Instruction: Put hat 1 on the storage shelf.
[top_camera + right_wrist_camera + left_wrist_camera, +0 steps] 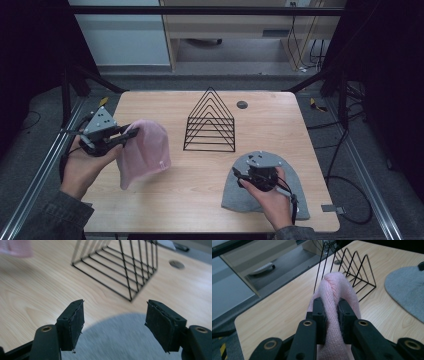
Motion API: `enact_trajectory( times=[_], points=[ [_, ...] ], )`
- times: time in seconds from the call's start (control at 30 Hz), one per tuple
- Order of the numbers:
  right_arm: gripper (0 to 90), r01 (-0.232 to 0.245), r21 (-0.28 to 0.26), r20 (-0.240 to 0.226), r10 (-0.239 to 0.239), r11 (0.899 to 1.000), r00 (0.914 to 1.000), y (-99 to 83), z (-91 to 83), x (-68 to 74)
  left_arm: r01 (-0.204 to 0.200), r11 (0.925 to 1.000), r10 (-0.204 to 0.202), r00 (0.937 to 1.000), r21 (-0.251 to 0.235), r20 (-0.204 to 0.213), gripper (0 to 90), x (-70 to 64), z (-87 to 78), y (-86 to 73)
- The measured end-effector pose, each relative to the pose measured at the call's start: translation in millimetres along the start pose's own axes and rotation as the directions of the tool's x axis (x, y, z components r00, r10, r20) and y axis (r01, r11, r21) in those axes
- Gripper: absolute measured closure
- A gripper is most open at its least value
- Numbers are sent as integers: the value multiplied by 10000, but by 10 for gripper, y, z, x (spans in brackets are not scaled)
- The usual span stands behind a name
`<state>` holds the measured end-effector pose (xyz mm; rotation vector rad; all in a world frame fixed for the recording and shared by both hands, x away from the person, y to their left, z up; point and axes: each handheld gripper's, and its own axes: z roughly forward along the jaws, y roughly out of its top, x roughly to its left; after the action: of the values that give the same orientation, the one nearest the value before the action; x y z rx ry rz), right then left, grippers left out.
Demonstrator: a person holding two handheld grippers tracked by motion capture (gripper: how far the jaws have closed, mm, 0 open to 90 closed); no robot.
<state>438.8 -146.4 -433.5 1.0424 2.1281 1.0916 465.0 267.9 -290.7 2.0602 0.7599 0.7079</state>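
A pink knit beanie hangs above the left half of the wooden table, pinched by my left gripper. The left gripper view has its jaws shut on a fold of the pink beanie. A grey beanie lies flat at the table's front right. My right gripper hovers over it, held by a hand. In the right gripper view the jaws stand wide apart with nothing between them, above the grey beanie. A black wire rack with triangular dividers stands mid-table.
The wire rack is just beyond the grey beanie, and the wire rack also sits past the pink one. A round cable hole lies behind the rack. Black frame bars and cables run along both sides of the table.
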Motion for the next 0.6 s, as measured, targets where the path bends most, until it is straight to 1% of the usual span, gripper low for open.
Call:
enact_trajectory(
  times=[0.03, 0.07, 0.1, 0.13, 0.17, 0.2, 0.23, 0.27, 0.3, 0.33, 0.37, 0.4, 0.43, 0.47, 0.5, 0.53, 0.57, 0.6],
  points=[
    [309, 135, -39, -166, -136, 9999, 9998, 80, 12, 35, -138, 9999, 139, 9999, -74, 53, 786, 8, 8, 84],
    [309, 135, -39, -166, -136, 9999, 9998, 80, 12, 35, -138, 9999, 139, 9999, -74, 53, 786, 8, 8, 84],
    [305, 458, -108, -428, -463, 9989, 9980, 227, 34, 101, -124, 9998, 126, 9998, -141, 131, 786, 11, 17, 115],
    [306, 688, -237, -584, -700, 9974, 9958, 352, 43, 157, -123, 9997, 127, 9997, -195, 193, 786, 16, 24, 144],
    [304, 838, -316, -713, -859, 9960, 9938, 433, 47, 193, -96, 9994, 106, 9996, -341, 269, 786, 26, 31, 209],
    [304, 838, -316, -713, -859, 9960, 9938, 433, 47, 193, -96, 9994, 106, 9996, -341, 269, 787, 26, 31, 209],
    [304, 891, -554, -1003, -944, 9945, 9905, 583, 39, 261, -15, 9987, 31, 9995, -508, 321, 786, 24, 32, 257],
    [305, 995, -658, -1171, -1067, 9929, 9874, 651, 42, 292, -14, 9982, 40, 9991, -599, 425, 786, 21, 34, 327],
    [305, 995, -658, -1171, -1067, 9929, 9874, 651, 42, 292, -14, 9982, 40, 9991, -599, 425, 786, 21, 34, 327],
    [303, 1225, -704, -1400, -1314, 9900, 9814, 771, 54, 360, -155, 9981, 186, 9984, -591, 531, 786, 16, 35, 411],
    [300, 1366, -700, -1440, -1455, 9881, 9788, 810, 62, 384, -155, 9981, 186, 9984, -591, 531, 786, 16, 35, 411],
    [298, 1523, -688, -1535, -1613, 9859, 9749, 866, 76, 421, -239, 9978, 277, 9977, -618, 621, 786, 27, 38, 488],
    [298, 1523, -688, -1535, -1613, 9859, 9749, 866, 76, 421, -239, 9978, 277, 9977, -618, 621, 786, 27, 38, 488],
    [299, 1644, -687, -1681, -1738, 9840, 9703, 929, 100, 469, -195, 9972, 257, 9960, -724, 852, 785, 55, 44, 554],
    [299, 1613, -657, -1777, -1706, 9847, 9692, 948, 111, 483, -125, 9972, 200, 9946, -735, 1019, 786, 71, 44, 585],
    [299, 1613, -657, -1777, -1706, 9847, 9692, 948, 111, 483, -125, 9972, 200, 9946, -735, 1019, 786, 71, 44, 585],
    [298, 1571, -620, -1861, -1660, 9856, 9684, 968, 124, 499, -93, 9969, 179, 9938, -783, 1097, 786, 87, 39, 624],
    [291, 1554, -521, -1974, -1627, 9865, 9667, 1000, 153, 524, -157, 9971, 241, 9932, -740, 1143, 786, 112, 26, 690]
  ],
)
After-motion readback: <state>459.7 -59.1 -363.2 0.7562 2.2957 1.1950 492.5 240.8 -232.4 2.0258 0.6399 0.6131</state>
